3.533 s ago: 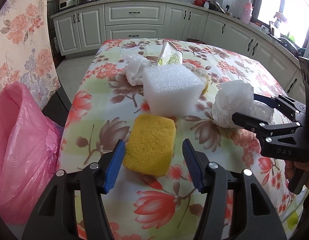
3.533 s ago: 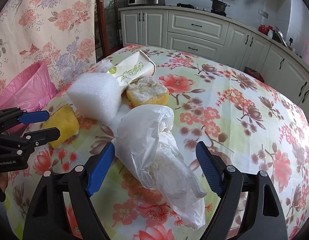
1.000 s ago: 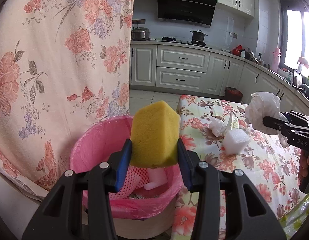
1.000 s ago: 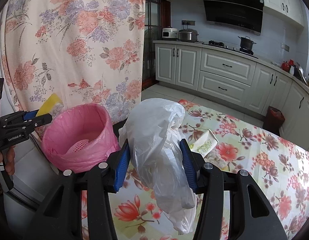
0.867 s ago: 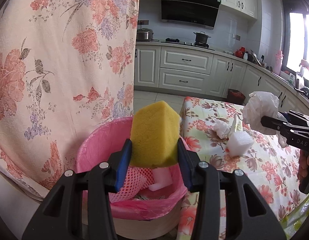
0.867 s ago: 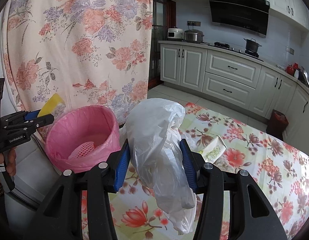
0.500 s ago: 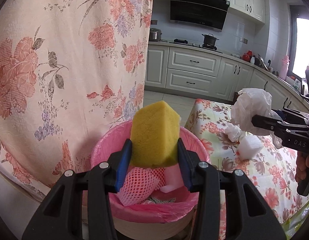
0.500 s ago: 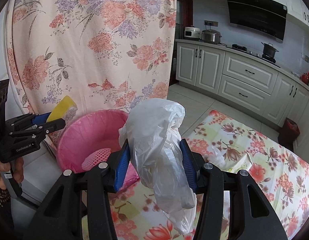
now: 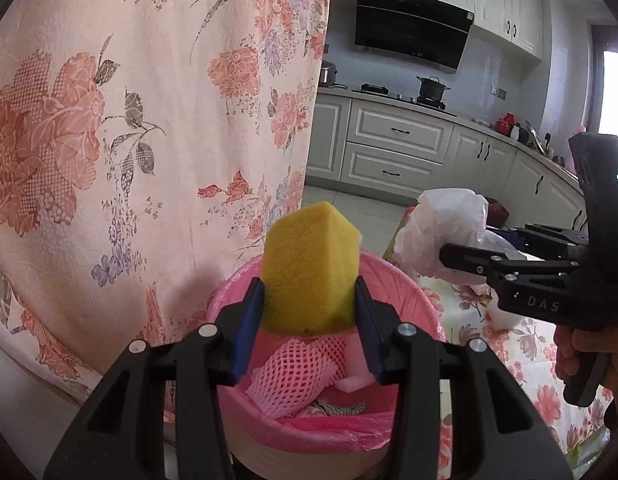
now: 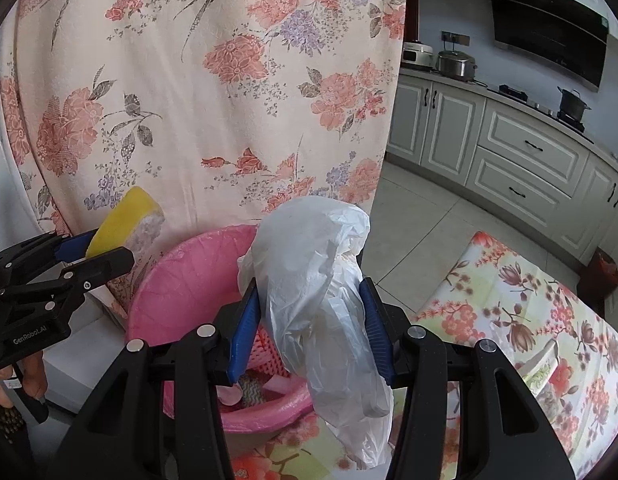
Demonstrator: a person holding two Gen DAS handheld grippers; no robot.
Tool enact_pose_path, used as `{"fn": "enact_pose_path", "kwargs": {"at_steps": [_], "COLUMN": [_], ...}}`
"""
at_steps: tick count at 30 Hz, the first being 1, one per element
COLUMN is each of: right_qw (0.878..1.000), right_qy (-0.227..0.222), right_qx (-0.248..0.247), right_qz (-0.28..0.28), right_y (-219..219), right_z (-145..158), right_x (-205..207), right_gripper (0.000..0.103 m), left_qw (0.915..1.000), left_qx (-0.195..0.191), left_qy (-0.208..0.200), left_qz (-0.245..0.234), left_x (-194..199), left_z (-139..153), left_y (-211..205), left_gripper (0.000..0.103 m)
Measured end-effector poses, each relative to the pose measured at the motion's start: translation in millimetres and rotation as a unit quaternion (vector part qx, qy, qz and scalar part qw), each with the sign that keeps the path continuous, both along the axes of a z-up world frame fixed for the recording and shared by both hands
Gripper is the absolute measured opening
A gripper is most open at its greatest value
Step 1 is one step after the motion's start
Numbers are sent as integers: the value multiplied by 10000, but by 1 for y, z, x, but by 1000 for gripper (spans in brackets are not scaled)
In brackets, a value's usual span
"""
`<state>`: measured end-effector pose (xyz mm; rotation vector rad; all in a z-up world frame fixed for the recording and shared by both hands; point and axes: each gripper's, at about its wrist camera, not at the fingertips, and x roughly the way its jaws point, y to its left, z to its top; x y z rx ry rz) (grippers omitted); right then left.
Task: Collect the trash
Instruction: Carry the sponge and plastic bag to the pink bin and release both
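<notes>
Both hands are at the bin now, and this is the drop-off step. The left claw (image 9: 309,332) pinches a thick yellow foam sponge (image 9: 311,268) between its blue pads, holding it upright right over the mouth of the round bin lined with a pink plastic bag (image 9: 405,300). The right claw (image 10: 311,332) is clamped on a crumpled white plastic bag (image 10: 313,288), whose loose tail droops below the pads, over the bin's near rim and the worktop edge.

Next, I'd judge, each claw needs to spread so its load falls inside; the sponge looks well centred, but the limp bag may want carrying further over the opening first (it could snag on the rim).

The left wrist view looks straight down into the bin: pink foam fruit netting (image 9: 297,372) and a white scrap already lie there. The right wrist view shows what that one hides, the sponge's pale scouring face and the flower-patterned cloth on the worktop (image 10: 549,320).
</notes>
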<state>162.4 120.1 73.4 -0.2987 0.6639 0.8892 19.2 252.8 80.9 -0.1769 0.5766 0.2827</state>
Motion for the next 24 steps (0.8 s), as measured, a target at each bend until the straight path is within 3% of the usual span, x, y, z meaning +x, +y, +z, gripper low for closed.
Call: {"fn": "enact_pose_path", "kwargs": {"at_steps": [10,14,24], "right_qw": [9997,9997,9995], "right_qy": [125,81,17], "right_qx": [-160,-229,-288], "right_qz": [96,84,-146], "right_y": [29,36,17], "right_z": [-16,-19,-22], "right_x": [8,10,19], "right_gripper": [49,63,68], "left_qw": [10000,10000,9999], "left_qx": [-31,-34,-94], "left_qy": [12,15,141], "left_qz": [38,40,-8], "left_x": [5,5,17], "left_z": [-1,-1,-12], "left_y": [7,7,6], "left_gripper": [43,43,43]}}
